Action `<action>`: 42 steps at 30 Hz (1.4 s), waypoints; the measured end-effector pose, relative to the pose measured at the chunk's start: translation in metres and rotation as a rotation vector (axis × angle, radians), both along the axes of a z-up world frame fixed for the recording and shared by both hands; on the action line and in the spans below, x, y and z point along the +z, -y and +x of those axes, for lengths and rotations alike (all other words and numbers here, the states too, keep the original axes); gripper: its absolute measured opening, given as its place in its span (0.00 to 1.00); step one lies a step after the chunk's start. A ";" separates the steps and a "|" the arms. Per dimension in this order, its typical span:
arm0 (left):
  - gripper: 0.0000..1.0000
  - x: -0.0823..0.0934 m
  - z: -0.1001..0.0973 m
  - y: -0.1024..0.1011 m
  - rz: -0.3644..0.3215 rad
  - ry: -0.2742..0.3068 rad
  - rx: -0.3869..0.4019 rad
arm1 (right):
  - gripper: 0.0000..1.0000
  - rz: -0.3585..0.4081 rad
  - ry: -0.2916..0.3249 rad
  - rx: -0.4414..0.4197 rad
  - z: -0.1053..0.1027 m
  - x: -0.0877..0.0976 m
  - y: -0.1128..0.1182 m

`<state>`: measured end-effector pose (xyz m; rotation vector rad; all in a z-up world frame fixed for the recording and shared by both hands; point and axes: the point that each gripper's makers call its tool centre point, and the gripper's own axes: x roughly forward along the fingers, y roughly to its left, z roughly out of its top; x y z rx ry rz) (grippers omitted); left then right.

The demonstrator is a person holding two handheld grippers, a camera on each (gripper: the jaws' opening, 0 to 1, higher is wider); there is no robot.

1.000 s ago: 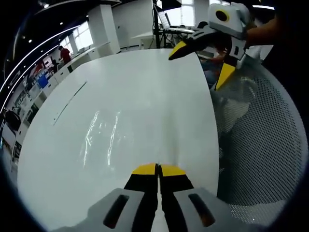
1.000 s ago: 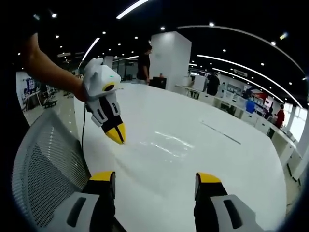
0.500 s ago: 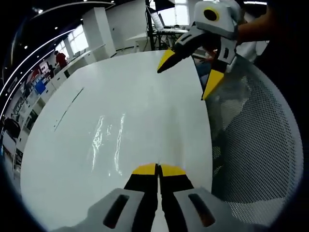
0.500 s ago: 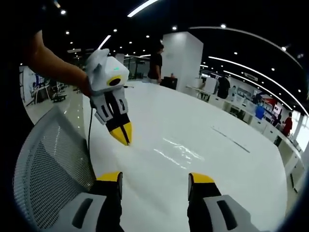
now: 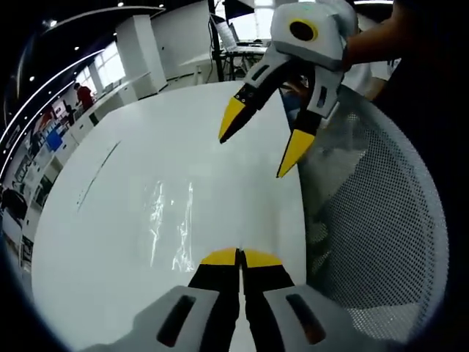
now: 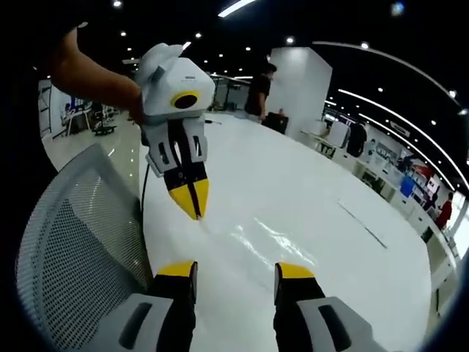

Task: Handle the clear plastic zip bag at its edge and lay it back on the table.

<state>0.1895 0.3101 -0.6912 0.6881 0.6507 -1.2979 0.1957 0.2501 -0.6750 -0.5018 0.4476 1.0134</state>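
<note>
The clear zip bag (image 5: 170,224) lies flat on the white table (image 5: 110,242), apparently empty, its long axis running away from the left gripper (image 5: 240,258), whose jaws are pressed together just beside its near edge. The right gripper (image 6: 234,272) hovers jaws apart.

Bright ceiling strip lights (image 6: 238,7) and spotlights overhead, windows (image 5: 110,66) glowing at the back, white worktop (image 5: 146,147) evenly lit with soft sheen, glare streaks on the clear bag (image 5: 172,227), strong fisheye bending at edges, distant background slightly soft.
</note>
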 end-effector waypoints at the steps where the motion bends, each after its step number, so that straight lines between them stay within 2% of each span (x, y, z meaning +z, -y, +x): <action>1: 0.00 0.000 -0.002 0.001 0.002 -0.002 -0.005 | 0.38 -0.003 0.000 0.004 -0.001 0.000 0.000; 4: 0.00 0.002 -0.005 0.002 0.008 -0.004 -0.021 | 0.38 -0.033 0.000 0.030 -0.003 -0.004 -0.001; 17: 0.00 0.017 -0.010 0.005 0.004 0.005 -0.063 | 0.33 -0.054 -0.015 0.074 -0.006 -0.008 -0.008; 25: 0.00 0.024 -0.011 0.009 -0.006 0.015 -0.080 | 0.19 -0.071 -0.013 0.080 -0.007 -0.010 -0.006; 30: 0.00 0.027 -0.009 0.009 -0.013 0.017 -0.077 | 0.06 -0.084 -0.008 0.079 -0.005 -0.010 -0.003; 35: 0.00 0.028 -0.007 0.008 -0.022 0.021 -0.069 | 0.00 -0.088 0.003 0.085 -0.005 -0.011 -0.003; 42: 0.00 0.030 -0.002 0.006 -0.041 0.042 -0.068 | 0.00 -0.097 0.013 0.100 -0.006 -0.011 -0.005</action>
